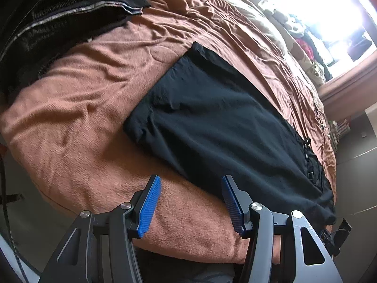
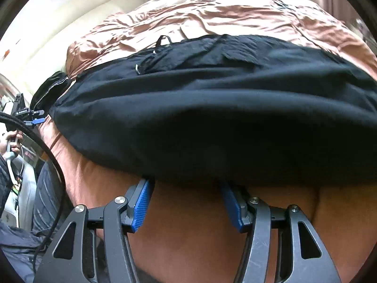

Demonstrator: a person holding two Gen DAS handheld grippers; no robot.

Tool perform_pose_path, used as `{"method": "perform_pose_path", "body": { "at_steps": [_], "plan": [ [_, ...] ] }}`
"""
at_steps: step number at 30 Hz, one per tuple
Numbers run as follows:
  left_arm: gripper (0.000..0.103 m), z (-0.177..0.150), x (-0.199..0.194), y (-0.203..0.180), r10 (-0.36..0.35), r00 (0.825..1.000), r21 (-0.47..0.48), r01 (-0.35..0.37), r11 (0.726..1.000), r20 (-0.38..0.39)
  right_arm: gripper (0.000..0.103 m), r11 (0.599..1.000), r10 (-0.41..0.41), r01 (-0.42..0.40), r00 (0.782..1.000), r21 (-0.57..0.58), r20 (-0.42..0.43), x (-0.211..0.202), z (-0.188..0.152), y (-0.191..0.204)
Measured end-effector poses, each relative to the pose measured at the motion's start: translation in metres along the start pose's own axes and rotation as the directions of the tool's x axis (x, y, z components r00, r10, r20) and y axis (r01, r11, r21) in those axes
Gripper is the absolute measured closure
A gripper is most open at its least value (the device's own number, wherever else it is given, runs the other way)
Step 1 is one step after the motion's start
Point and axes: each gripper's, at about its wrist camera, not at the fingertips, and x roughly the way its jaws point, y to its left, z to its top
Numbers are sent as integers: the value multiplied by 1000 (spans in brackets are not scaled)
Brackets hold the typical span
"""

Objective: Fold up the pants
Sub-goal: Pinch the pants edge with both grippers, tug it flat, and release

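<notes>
Right wrist view: black pants lie lengthwise along the bed edge, both grippers' fingers spread, empty.

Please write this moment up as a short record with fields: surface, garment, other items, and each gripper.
surface: bed with a wrinkled brown blanket
garment: black pants, lying flat on the blanket near the bed's edge
other items: pile of dark clothes further along the bed
left gripper: open, nothing between the pads, over the blanket just short of the pants' edge
right gripper: open, empty, fingertips at the near edge of the pants, not gripping
fold: no grip taken yet
</notes>
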Motion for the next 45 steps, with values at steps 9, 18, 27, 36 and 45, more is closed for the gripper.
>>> {"method": "perform_pose_path", "body": {
  "at_steps": [9,18,27,36,45],
  "plan": [
    [47,-2,13,4,-1,1000,-34,2,999,23,94,999,46,-46,999,5,10,14,-5,11],
    [47,3,19,16,17,999,-70,-14,997,48,102,980,140,-142,990,139,20,-22,-25,7],
    [75,11,17,27,16,996,-101,-8,995,84,102,928,235,-230,972,293,19,-28,-35,-14],
    [102,15,4,44,143,984,-129,-130,983,101,102,913,207,-169,976,371,-65,-5,-45,-26],
    [87,30,-19,51,133,986,-95,-123,988,103,99,957,131,-82,978,278,-161,-18,-28,-16]
  ]
}}
